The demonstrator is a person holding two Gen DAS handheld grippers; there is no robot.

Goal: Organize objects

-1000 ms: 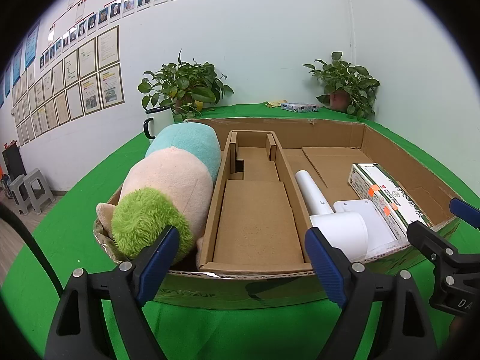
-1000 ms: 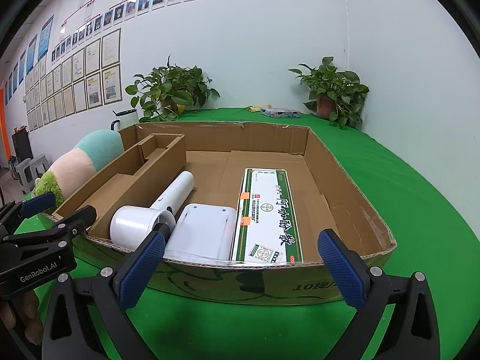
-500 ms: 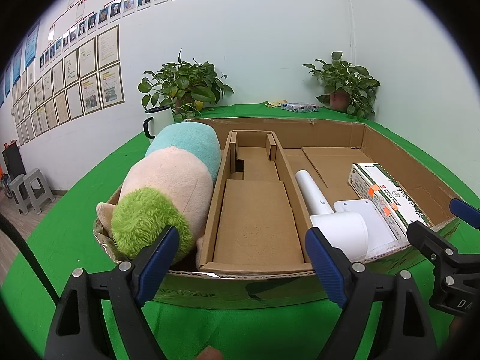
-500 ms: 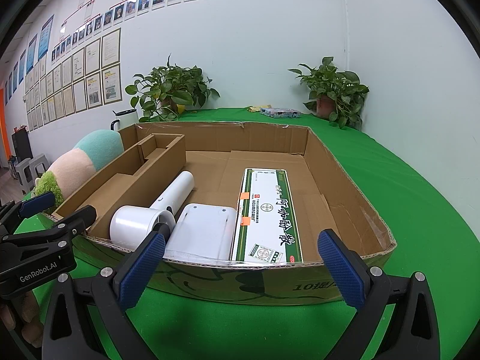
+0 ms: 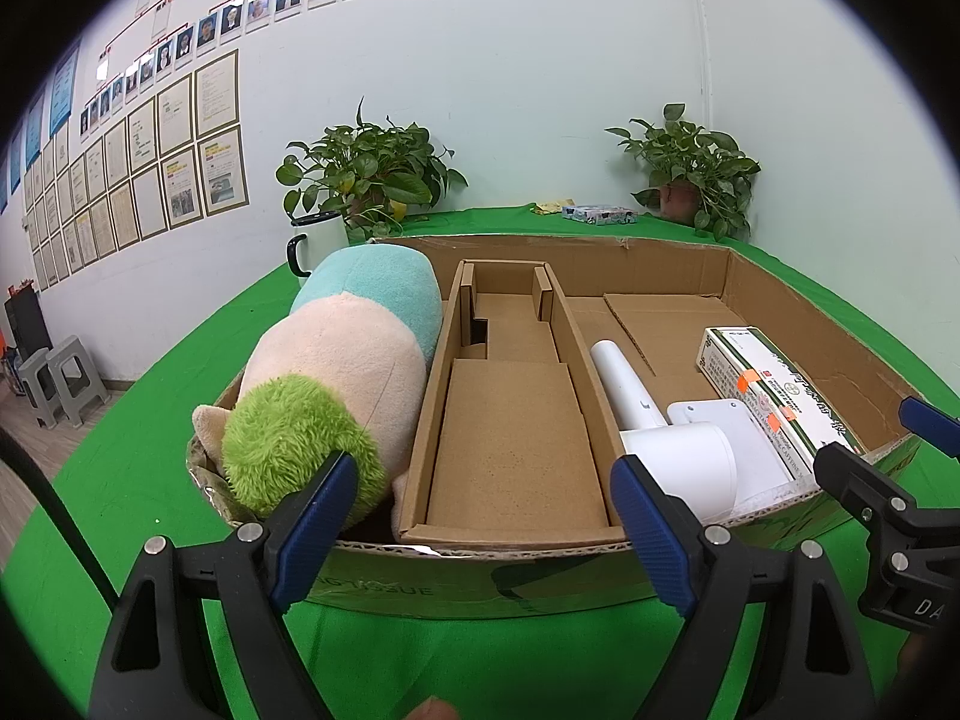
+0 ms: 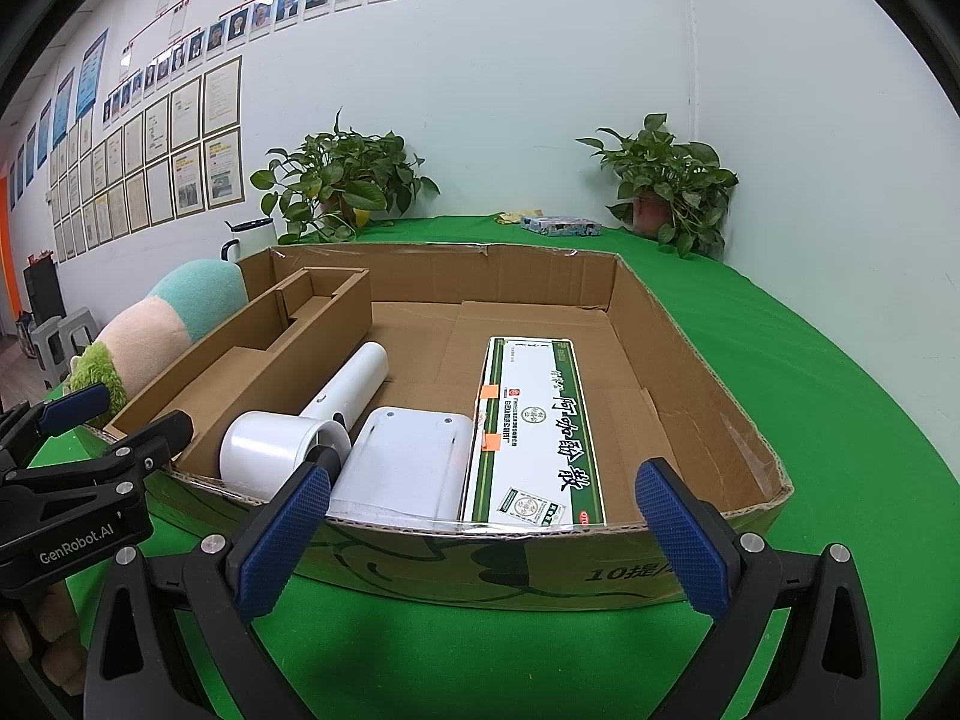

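Looks nearly done imo: plush toy [image 5: 354,378], hair dryer [image 6: 312,420] & green-white carton [image 6: 534,420] already sit in the cardboard box [image 6: 708,384]. Both ur tongs, left [image 5: 480,516] & right [image 6: 474,528], hang apart, empty, just short of it.

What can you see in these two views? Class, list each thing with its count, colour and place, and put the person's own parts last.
Cardboard tray: 1, brown, on the green table.
Cardboard insert: 1, brown, inside tray, left of centre.
Plush toy: 1, teal, pink, green, tray's left end.
Hair dryer: 1, white, beside insert.
Flat white piece: 1, beside dryer.
Long box: 1, green-white, in tray.
Potted plants: 2, back of table.
Mug: 1, white, behind tray.
Small packet: 1, far table edge.
Left gripper: open, empty.
Right gripper: open, empty.
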